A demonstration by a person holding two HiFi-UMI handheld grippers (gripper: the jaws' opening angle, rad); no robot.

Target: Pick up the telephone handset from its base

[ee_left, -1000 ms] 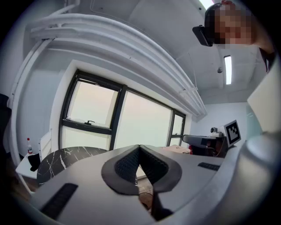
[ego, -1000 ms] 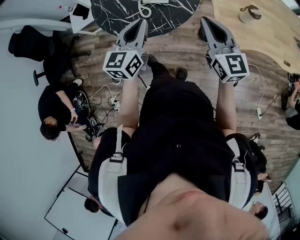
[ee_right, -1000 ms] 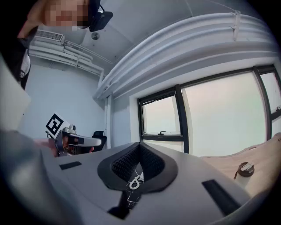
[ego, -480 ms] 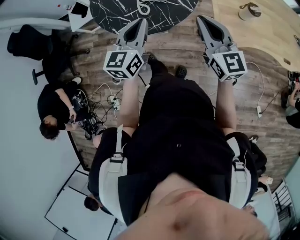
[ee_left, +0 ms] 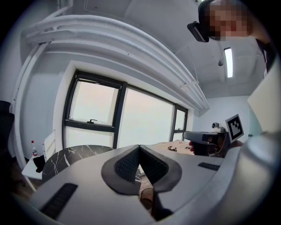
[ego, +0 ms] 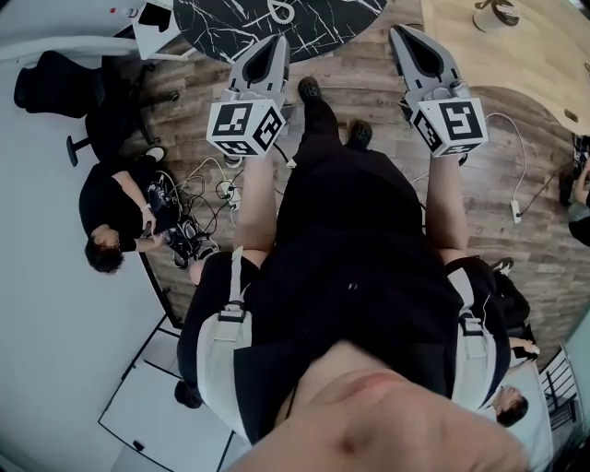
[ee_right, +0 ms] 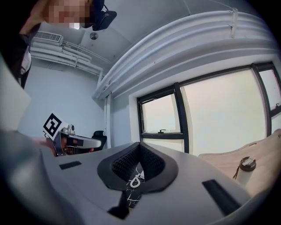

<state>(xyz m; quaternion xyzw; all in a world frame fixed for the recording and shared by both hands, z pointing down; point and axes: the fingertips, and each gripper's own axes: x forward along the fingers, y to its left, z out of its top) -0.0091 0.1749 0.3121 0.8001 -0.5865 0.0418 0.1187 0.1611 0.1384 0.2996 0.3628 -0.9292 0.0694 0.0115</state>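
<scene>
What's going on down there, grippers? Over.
Left gripper shut, empty. Right gripper shut, empty. Telephone handset not in view. Black marble table ahead.

A worktop (ego: 221,23) lies just ahead of my left gripper (ego: 275,46); a second worktop (ego: 525,55) spreads ahead and right of my right gripper (ego: 406,39). Cables (ego: 198,195) lie left of both.

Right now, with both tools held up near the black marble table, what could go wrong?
Loose cables lie on the floor near the wearer's shoe, so a step could snag them. A seated person is close on that side. The left gripper and right gripper are both shut, so they would likely bump rather than grasp unless opened first.
</scene>
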